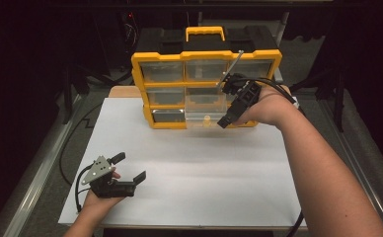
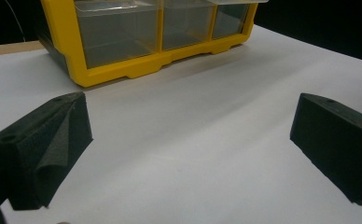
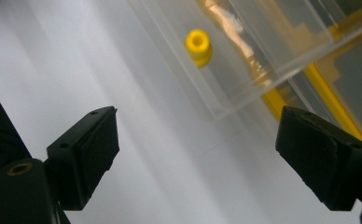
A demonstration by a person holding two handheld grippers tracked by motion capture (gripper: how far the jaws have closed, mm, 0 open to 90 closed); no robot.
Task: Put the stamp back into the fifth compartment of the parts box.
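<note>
Right gripper is held at the front of the organizer, jaws spread wide with nothing between them. A clear drawer is seen pulled out of the bottom row, middle column, its long axis running out of the cabinet toward the person. A small yellow piece is seen lying in that drawer; in the right gripper view it sits ahead of the jaws and above the gap between them, behind the clear wall. Its hollow end is turned toward the camera, so its axis appears to run roughly along the line of sight; its full length cannot be judged. Left gripper is held low over the white tabletop, jaws likewise apart and empty, well away from the organizer. The right hand is plainly the nearer one, so any reach into the drawer is best made from that side.
</note>
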